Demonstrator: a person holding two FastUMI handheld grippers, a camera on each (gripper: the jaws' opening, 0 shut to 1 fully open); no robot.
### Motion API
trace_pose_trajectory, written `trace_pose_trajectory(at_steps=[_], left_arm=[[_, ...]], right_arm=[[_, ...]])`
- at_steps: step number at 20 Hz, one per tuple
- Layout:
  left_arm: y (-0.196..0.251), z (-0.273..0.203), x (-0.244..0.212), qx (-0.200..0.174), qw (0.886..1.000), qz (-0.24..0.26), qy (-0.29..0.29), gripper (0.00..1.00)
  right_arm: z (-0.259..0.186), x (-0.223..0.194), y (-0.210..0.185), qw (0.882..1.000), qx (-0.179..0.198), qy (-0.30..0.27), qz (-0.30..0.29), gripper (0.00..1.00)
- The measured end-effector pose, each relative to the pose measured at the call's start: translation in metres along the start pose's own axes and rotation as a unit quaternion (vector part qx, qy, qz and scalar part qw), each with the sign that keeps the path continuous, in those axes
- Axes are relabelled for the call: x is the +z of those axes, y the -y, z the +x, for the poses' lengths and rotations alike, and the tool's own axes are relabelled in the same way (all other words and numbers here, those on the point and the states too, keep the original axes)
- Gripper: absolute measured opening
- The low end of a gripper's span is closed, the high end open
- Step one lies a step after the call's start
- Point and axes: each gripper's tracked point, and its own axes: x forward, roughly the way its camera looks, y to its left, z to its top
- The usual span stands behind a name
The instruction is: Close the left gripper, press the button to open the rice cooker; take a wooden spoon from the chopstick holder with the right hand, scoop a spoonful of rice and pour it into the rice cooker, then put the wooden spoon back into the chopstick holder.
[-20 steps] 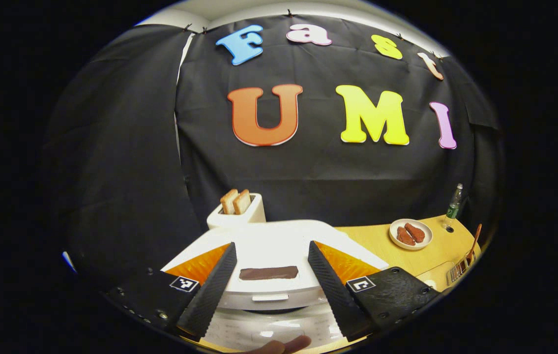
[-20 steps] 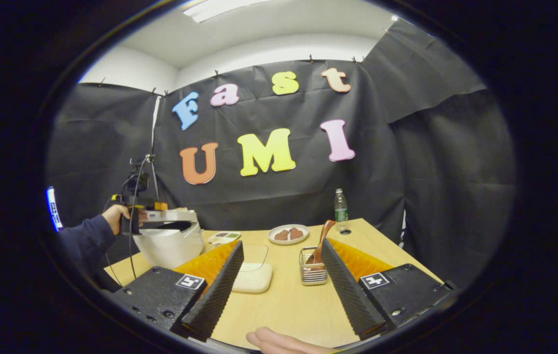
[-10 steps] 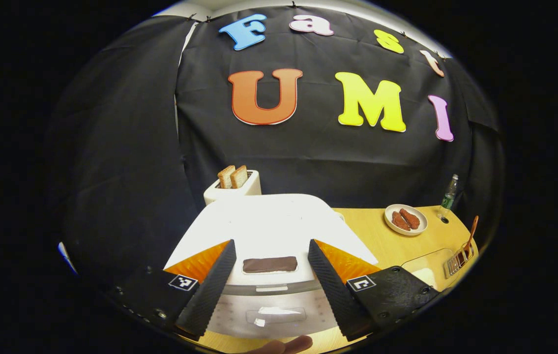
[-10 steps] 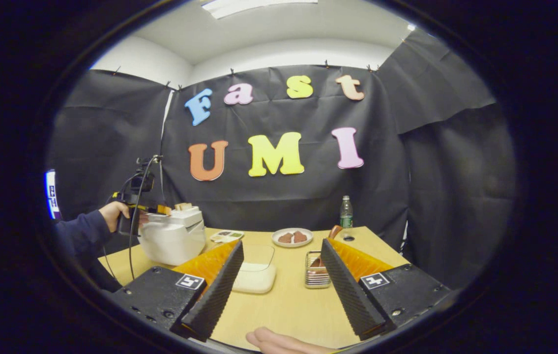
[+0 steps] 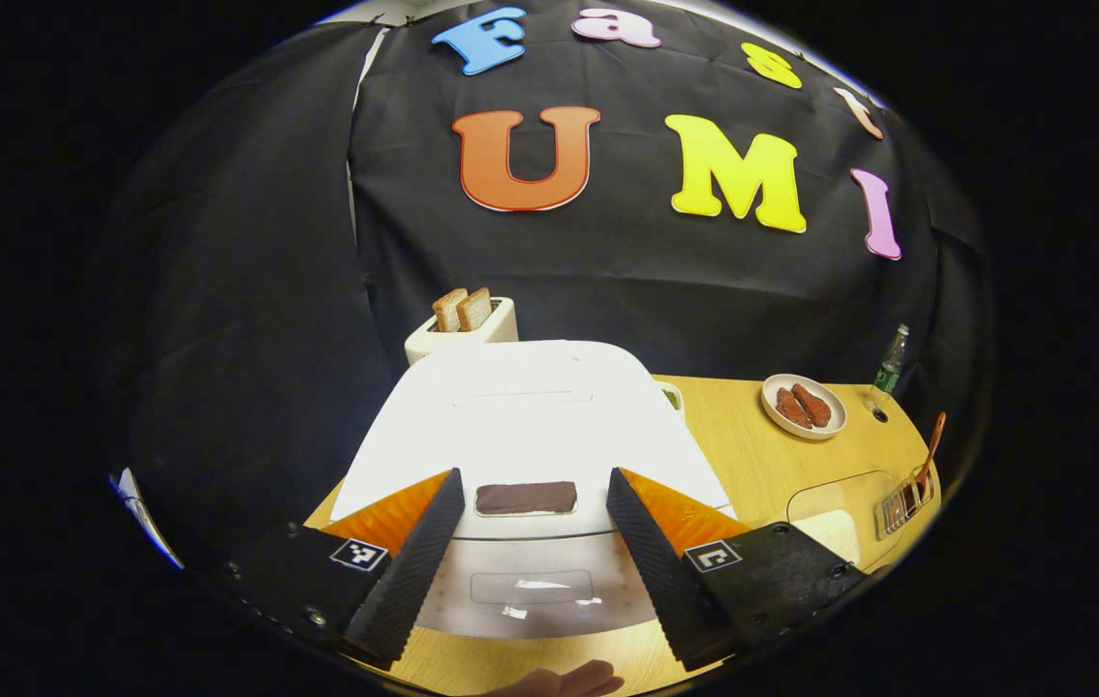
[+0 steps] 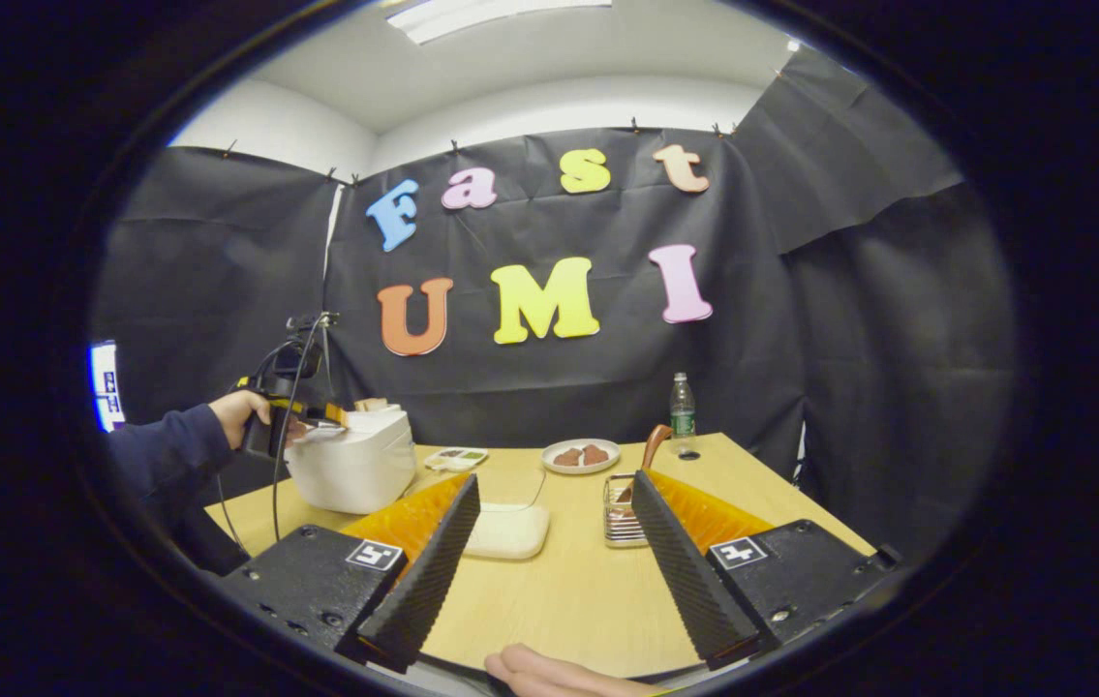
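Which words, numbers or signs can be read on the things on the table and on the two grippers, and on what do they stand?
No text is readable.
Bottle: its label is too small to read.
Rice cooker: the marks on its front panel are too blurred.
Left gripper and right gripper: each carries square black-and-white pattern tags, with no letters.

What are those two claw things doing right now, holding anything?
Left gripper: open, holding nothing, above the white rice cooker.
Right gripper: open, holding nothing, over the light wooden table.
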Motion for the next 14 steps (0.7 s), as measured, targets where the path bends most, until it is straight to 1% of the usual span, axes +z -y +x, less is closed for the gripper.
trace_pose_trajectory(at_steps=[1, 2, 5, 9, 12, 13, 14], left_arm=[[0.0, -0.001, -0.003, -0.001, 1.0, 0.001, -0.005, 0.96], [0.0, -0.004, -0.006, 0.0, 1.0, 0.0, -0.011, 0.96], [0.001, -0.007, -0.009, 0.005, 1.0, -0.007, -0.025, 0.96], [0.001, -0.004, -0.008, 0.012, 1.0, -0.011, -0.023, 0.97], [-0.002, -0.002, -0.004, 0.019, 1.0, -0.016, -0.006, 0.97], [-0.001, -0.001, -0.002, 0.018, 1.0, -0.015, 0.007, 0.96], [-0.001, 0.001, -0.001, 0.016, 1.0, -0.012, 0.021, 0.96]], right_arm=[[-0.002, 0.001, 0.001, 1.0, -0.001, 0.002, 0.001, 0.95], [-0.004, 0.003, 0.002, 1.0, -0.002, 0.005, 0.002, 1.0], [-0.009, 0.001, 0.003, 1.0, -0.001, 0.007, 0.004, 1.0], [-0.01, -0.007, 0.006, 1.0, -0.004, 0.0, 0.01, 1.0], [-0.008, -0.006, 0.012, 1.0, -0.011, -0.003, 0.009, 1.0], [-0.007, -0.005, 0.011, 1.0, -0.014, 0.001, 0.008, 0.95], [-0.004, -0.002, 0.011, 1.0, -0.016, 0.003, 0.008, 1.0]])
